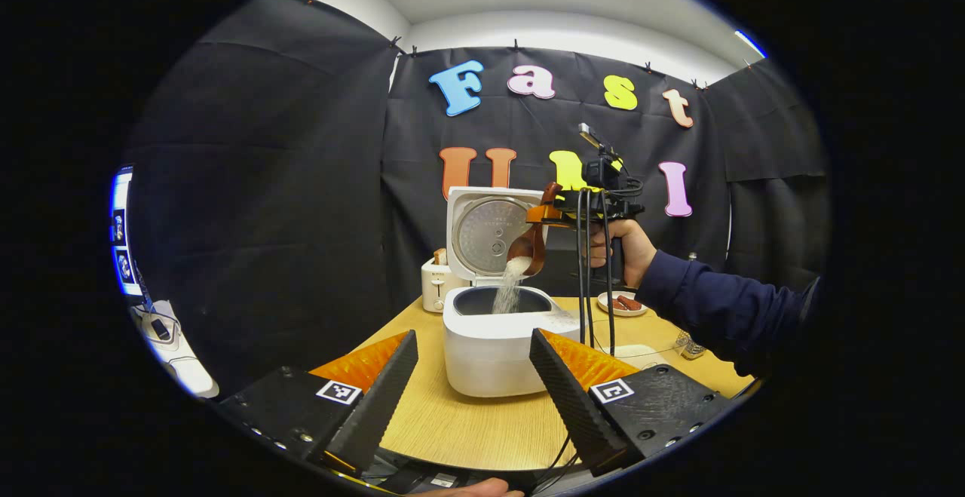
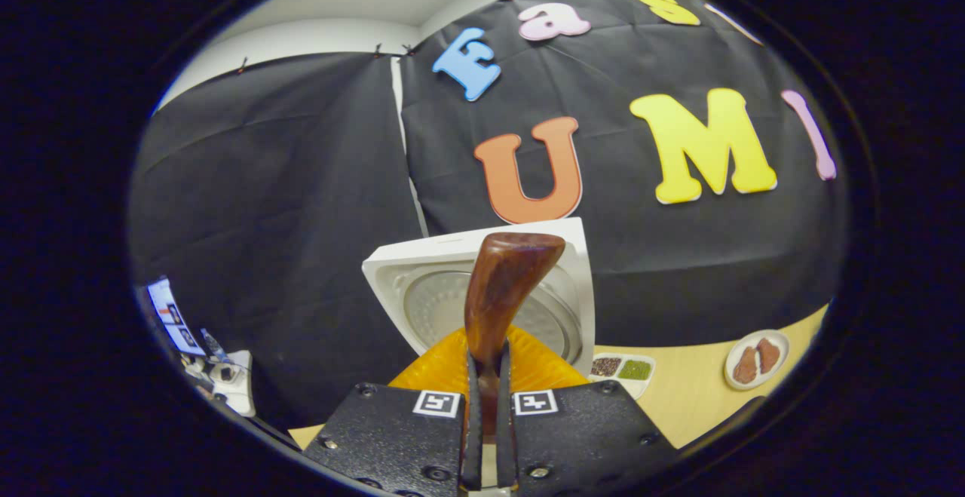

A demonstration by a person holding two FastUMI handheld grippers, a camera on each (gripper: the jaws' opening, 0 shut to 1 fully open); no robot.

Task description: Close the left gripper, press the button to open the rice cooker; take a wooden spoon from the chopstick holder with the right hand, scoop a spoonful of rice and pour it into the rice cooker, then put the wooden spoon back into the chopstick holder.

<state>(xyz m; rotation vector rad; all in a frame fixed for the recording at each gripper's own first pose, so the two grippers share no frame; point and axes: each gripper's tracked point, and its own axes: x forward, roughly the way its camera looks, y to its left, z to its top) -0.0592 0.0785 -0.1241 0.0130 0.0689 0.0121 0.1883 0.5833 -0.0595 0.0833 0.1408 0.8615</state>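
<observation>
The wooden spoon (image 1: 530, 244) is hanging tipped over the open rice cooker (image 1: 494, 350), and a thin stream of rice (image 1: 509, 286) is falling from its bowl into the dark inner pot; the raised lid (image 1: 490, 234) is standing just behind the pour. In the right gripper view the spoon's handle (image 2: 501, 293) is rising straight out between the two fingers of the right tool (image 2: 486, 406), which are pressing in on it from both sides with almost no gap left, so the grip looks firm. I judge the spoon to be light and stiff, its polished wood somewhat slippery, so the narrow handle well back from the bowl is the sensible place to pinch it, as is being done here; the loose rice will spill readily if the bowl is jerked. In the left gripper view a hand (image 1: 626, 248) in a dark sleeve is holding that tool above the cooker's right side. The left tool (image 1: 473, 376) is waiting at the near edge of the table (image 1: 467, 429) with its fingers spread wide and nothing between them, the cooker framed in the gap beyond. Farther out, a white toaster (image 1: 436, 284) is sitting to the far left of the cooker, and a small plate (image 1: 622, 304) of reddish pieces is lying to the far right.
</observation>
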